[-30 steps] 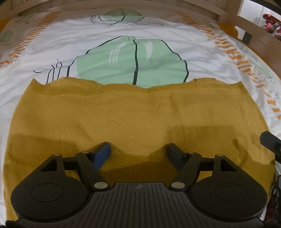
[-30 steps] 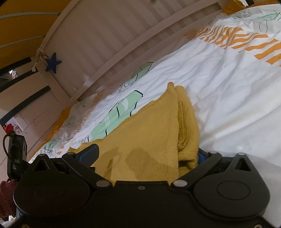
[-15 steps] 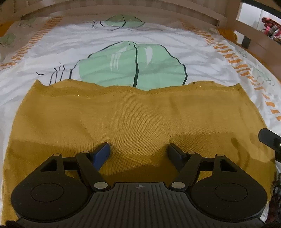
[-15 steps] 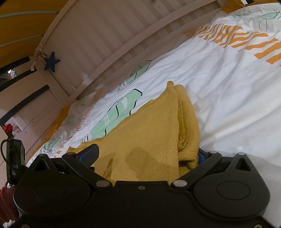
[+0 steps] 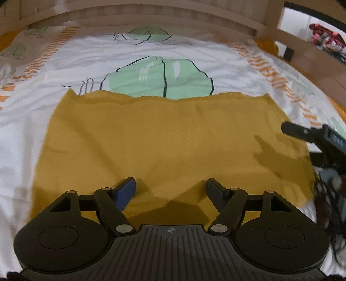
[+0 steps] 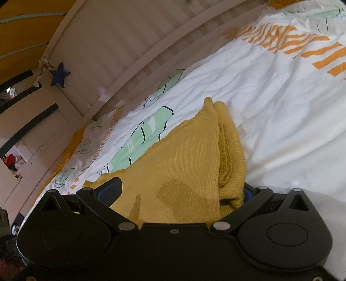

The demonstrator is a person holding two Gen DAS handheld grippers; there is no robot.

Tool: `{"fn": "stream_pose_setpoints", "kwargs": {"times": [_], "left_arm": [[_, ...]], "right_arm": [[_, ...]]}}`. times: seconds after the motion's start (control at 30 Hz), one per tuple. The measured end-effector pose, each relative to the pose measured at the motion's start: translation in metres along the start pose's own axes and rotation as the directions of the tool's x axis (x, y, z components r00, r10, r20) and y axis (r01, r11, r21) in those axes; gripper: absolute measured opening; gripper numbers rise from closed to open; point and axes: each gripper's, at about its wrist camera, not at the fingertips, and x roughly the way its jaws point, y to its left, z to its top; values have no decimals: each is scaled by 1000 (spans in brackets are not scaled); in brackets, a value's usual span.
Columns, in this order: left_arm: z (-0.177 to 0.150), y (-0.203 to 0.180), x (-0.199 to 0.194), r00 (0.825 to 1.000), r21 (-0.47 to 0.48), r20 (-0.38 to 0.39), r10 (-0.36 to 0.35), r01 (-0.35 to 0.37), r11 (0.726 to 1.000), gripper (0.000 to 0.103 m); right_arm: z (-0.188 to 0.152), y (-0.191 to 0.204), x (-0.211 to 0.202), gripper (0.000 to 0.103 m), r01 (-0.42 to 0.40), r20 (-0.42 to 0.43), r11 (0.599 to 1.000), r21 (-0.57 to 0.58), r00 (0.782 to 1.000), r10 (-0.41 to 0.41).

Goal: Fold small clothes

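Observation:
A mustard-yellow knitted garment point(image 5: 164, 134) lies spread flat on the white bedsheet point(image 5: 64, 64) printed with green shapes. My left gripper point(image 5: 170, 183) hovers open over its near edge, with nothing between the fingers. One black finger of the right gripper point(image 5: 294, 129) reaches over the garment's right edge. In the right wrist view the garment point(image 6: 186, 151) shows a doubled, folded-over edge. My right gripper point(image 6: 180, 186) stands wide with that edge between its fingers. The blue left pad point(image 6: 110, 190) shows bare, while cloth hides most of the right pad.
A wooden bed rail point(image 5: 151, 19) runs along the far side. A white slatted rail point(image 6: 129, 43) with a blue star point(image 6: 60, 74) hanging from it stands beyond the sheet. Dark cables point(image 5: 330, 205) hang at the right. Orange stripes point(image 6: 302, 41) border the sheet.
The left gripper has pulled back and risen, so the garment looks smaller and farther away, and more of the right gripper shows. The right gripper's view has hardly changed.

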Motion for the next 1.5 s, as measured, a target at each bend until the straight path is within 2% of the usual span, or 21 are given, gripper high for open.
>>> {"fn": "stream_pose_setpoints", "kwargs": {"times": [0.2, 0.33, 0.47, 0.53, 0.6, 0.67, 0.8, 0.9, 1.03, 1.17, 1.33, 1.5], "left_arm": [[7, 44, -35, 998, -56, 45, 44, -41, 998, 70], [16, 76, -38, 995, -121, 55, 84, -77, 990, 70], [26, 90, -37, 993, -174, 43, 113, -103, 979, 70], [32, 93, -37, 992, -175, 54, 111, -100, 979, 70], [36, 94, -39, 989, -160, 71, 128, -115, 980, 70], [37, 96, -39, 987, -142, 72, 147, -136, 980, 70], [39, 105, -34, 986, -143, 24, 162, -157, 977, 70], [42, 118, -32, 990, -177, -20, 142, -143, 974, 70], [44, 136, -37, 991, -232, -37, 132, -137, 963, 70], [47, 150, -44, 994, -271, -34, 108, -113, 956, 70], [51, 164, -51, 995, -289, -32, 97, -102, 952, 70], [52, 177, -58, 993, -306, -26, 113, -116, 945, 70]], "right_arm": [[16, -2, 6, 103, -3, -103, 999, 54, 995, 9], [26, 1, 13, 103, 15, -177, 999, 51, 984, -5], [32, 4, 20, 101, 33, -224, 998, 49, 974, -21], [35, 6, 22, 91, 54, -239, 998, 32, 970, -45], [37, 7, 24, 57, 88, -251, 996, 16, 964, -82], [37, 3, 25, 31, 99, -271, 995, 32, 959, -87], [38, 12, 24, 26, 119, -253, 992, 43, 962, -104], [43, 33, 23, 25, 108, -231, 994, 33, 968, -98], [52, 74, 25, 25, 41, -216, 999, 11, 976, -37], [51, 115, 40, 25, -32, -232, 999, 0, 972, 31], [32, 165, 70, 25, -109, -254, 994, -14, 962, 102], [4, 196, 97, 25, -122, -272, 992, -40, 956, 107]]}}
